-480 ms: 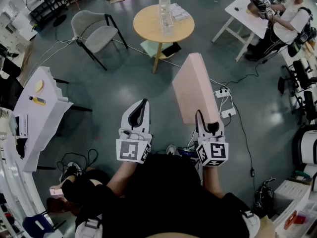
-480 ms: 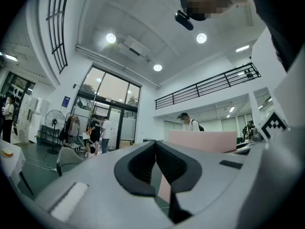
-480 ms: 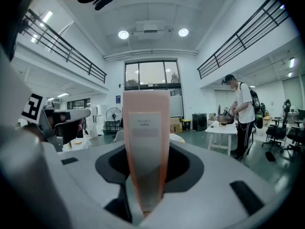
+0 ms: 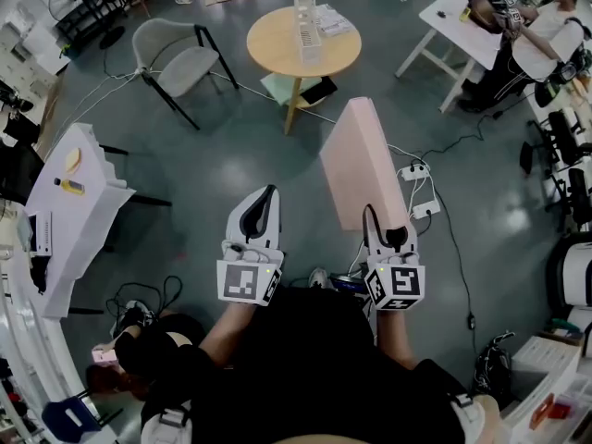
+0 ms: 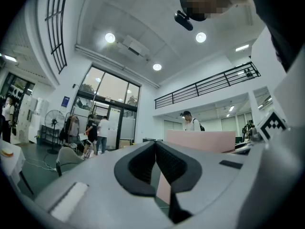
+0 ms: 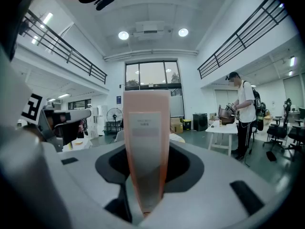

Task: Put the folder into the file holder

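The pink folder (image 4: 363,165) stands on edge and reaches forward from my right gripper (image 4: 387,231), whose jaws are shut on its near end. In the right gripper view the folder (image 6: 146,137) rises between the pads, spine label facing me, with the gripper (image 6: 147,175) clamped on it. My left gripper (image 4: 261,213) hangs beside it, shut and holding nothing; in its own view the left gripper (image 5: 156,149) has its tips meeting, and the folder (image 5: 202,140) shows off to the right. The white file holder (image 4: 306,21) stands on the round wooden table (image 4: 273,49), far ahead.
A grey chair (image 4: 180,63) stands left of the round table. A white desk (image 4: 79,202) lies at the left. A power strip (image 4: 421,192) and cables lie on the floor by the folder. A person sits at the white table (image 4: 453,26), far right.
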{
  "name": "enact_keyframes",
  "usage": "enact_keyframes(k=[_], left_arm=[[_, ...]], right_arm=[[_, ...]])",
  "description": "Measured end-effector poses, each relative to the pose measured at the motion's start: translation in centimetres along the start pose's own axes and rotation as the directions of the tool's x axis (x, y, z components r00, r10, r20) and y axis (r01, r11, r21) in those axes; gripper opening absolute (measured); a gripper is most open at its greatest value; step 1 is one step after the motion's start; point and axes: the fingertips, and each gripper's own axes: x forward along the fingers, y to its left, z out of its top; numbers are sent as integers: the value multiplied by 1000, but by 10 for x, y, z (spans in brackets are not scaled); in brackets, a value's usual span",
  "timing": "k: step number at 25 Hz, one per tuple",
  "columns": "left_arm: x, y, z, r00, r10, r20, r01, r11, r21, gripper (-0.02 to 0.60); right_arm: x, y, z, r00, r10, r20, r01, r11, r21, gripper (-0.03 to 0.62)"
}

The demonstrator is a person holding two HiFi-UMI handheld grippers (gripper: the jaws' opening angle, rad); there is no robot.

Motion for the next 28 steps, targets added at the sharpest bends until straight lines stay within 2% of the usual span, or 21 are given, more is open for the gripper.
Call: enact_keyframes(k=[8, 20, 28], left_arm=[[3, -21, -3, 1000, 17, -9, -17, 1000, 5, 6], [-3, -67, -12, 998, 65, -22, -65, 998, 27, 6], [-2, -70, -18, 996, 87, -26, -86, 996, 17, 6]], right_arm=[[-5, -19, -1, 1000, 11, 4, -11, 999, 45, 149], [-20, -45, -7, 997, 74, 22, -75, 997, 26, 147], [-16, -49, -13, 995, 95, 22, -95, 995, 31, 147]])
